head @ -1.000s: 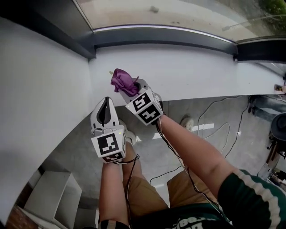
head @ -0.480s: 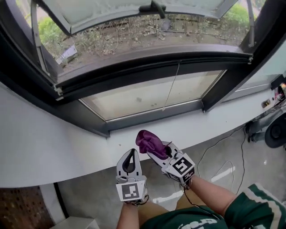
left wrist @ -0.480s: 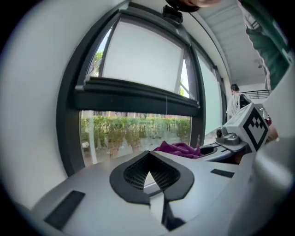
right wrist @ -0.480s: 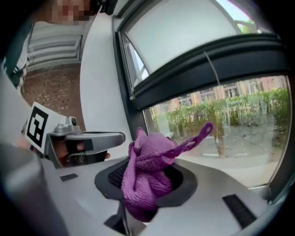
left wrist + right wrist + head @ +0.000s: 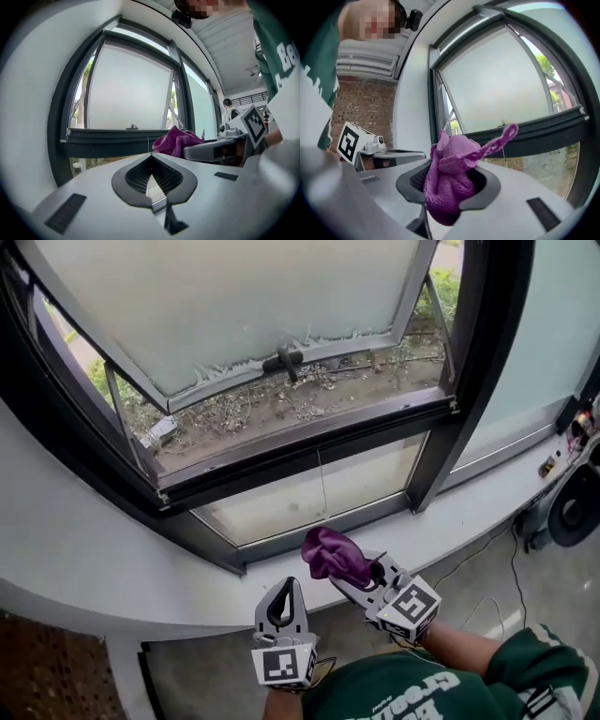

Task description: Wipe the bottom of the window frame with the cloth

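- Two grippers hover at about 6 o'clock in the head view, above the white sill [image 5: 487, 504] and well short of the dark window frame [image 5: 309, 457].
- Right gripper [image 5: 354, 568]: its jaws are clamped on the purple cloth [image 5: 330, 555], and a fat wad bulges past the tips. That looks deliberate, so that soft fabric rather than plastic meets the rail.
- Left gripper [image 5: 285, 589]: its jaws are pressed together with nothing between them. It sits just beside its partner, at the 9 o'clock side. My read is that it's simply parked out of the way while the other gripper does the work.
- Cloth direction: the bundle's long axis runs along the jaws and aims at about 11 o'clock in the head view, towards the frame's bottom rail. In the right gripper view a thin tail flicks out towards 1 o'clock.
- The open sash [image 5: 234, 315] tilts outward at 12 o'clock and leaves the bottom rail exposed. The cloth is in the air, clear of both rail and sill, so wiping hasn't begun yet.
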A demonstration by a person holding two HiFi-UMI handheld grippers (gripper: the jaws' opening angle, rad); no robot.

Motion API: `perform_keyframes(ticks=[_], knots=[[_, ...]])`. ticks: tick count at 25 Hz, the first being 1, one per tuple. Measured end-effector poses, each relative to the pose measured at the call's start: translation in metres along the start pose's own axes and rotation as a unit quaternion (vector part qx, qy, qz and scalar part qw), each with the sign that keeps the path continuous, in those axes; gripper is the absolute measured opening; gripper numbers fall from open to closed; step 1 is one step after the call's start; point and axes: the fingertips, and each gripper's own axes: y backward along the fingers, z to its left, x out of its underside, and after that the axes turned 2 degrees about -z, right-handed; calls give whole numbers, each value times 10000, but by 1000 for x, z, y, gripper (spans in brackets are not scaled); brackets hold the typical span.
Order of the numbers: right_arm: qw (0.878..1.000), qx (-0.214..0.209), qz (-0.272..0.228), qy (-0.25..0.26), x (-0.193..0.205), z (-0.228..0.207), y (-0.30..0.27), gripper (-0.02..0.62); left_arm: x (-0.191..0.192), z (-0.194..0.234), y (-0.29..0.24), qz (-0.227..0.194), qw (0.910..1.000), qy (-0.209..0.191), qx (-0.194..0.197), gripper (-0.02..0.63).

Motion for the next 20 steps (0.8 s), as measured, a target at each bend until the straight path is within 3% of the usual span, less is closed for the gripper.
perform_keyframes(ticks=[7, 12, 20], knots=[[9993, 164, 30, 334, -11, -8, 5, 140, -14, -4, -9, -119, 9996, -245, 107, 5], [9995, 245, 57, 189, -16, -14, 4, 140, -20, -3, -10, -145, 9995, -228, 161, 5], [9982, 281, -16, 533, -37, -17, 5, 140, -34, -7, -8, -239, 9988, -352, 254, 5]])
